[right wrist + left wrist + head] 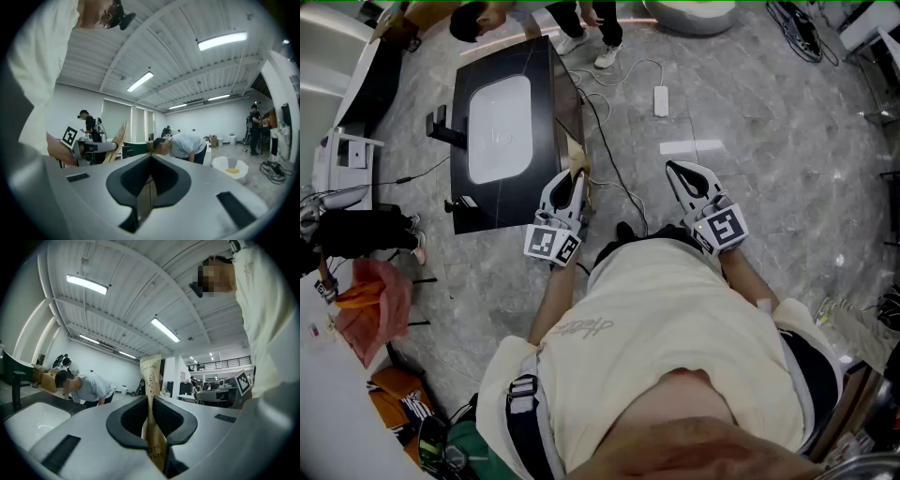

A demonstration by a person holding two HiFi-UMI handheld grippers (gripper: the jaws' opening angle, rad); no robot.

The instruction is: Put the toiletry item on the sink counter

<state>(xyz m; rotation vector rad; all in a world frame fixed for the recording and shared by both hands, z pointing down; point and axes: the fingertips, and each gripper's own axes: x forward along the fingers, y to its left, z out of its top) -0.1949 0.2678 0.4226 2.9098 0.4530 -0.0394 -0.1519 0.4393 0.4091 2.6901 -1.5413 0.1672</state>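
Left gripper (570,183) is pinching a tall tan paper packet (151,380) upright, right by the edge of the black sink counter (487,211). Print low down reads "OTH" and "SH", the rest is hidden. Right gripper (680,173) is closed with nothing in it.

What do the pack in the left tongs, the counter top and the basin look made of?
Pack: kraft paper or thin card, matte tan with dark printed specks and lettering, flat like a sleeve.
Counter top: black slab with a slight sheen and a faint pale vein, likely stone or a stone-look composite.
Basin: smooth white, probably ceramic; the look can't confirm it.
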